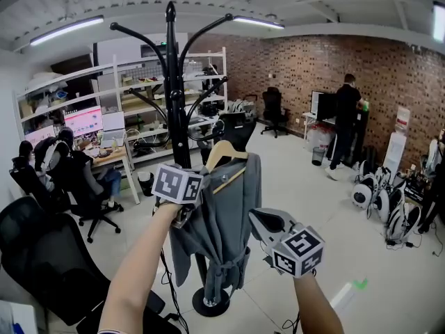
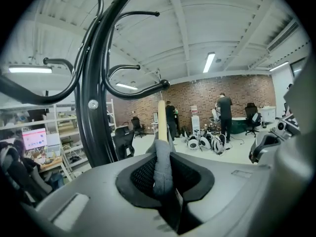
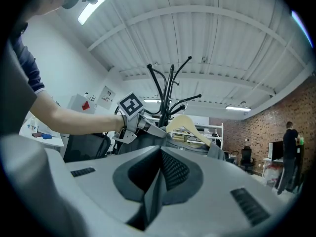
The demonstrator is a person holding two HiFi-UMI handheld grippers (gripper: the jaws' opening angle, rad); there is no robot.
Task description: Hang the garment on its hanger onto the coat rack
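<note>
Nearest, the left gripper (image 2: 163, 181) has its jaws drawn narrow and clamped on a fold of the grey garment (image 1: 222, 221) at its shoulder, with the wooden hanger (image 1: 224, 152) rising straight out of the grip. The right gripper (image 1: 261, 221) hangs just beside the garment's other side, jaws pressed together with nothing between them. The garment hangs on its hanger, belt tied at the waist, held up against the black coat rack (image 1: 175, 96) rather than clearly resting on it. In the left gripper view the thin hook (image 2: 159, 77) stands close to the knobbed tip of 1 curved arm (image 2: 143, 89), but whether it has caught the arm cannot be told. The step in hand looks like seating that hook. It would go best by raising the hanger enough for the hook to clear the upturned tip, keeping the bar level so the garment does not slide off 1 shoulder, then lowering until the arm takes the weight before the jaws let go. The free right gripper could steady the far shoulder against swinging. Pulling sideways risks tipping the rack on its round base. Farther off are office chairs (image 1: 42, 256), shelves (image 1: 125, 96) and a person (image 1: 345, 120) by the brick wall (image 1: 389, 68).
</note>
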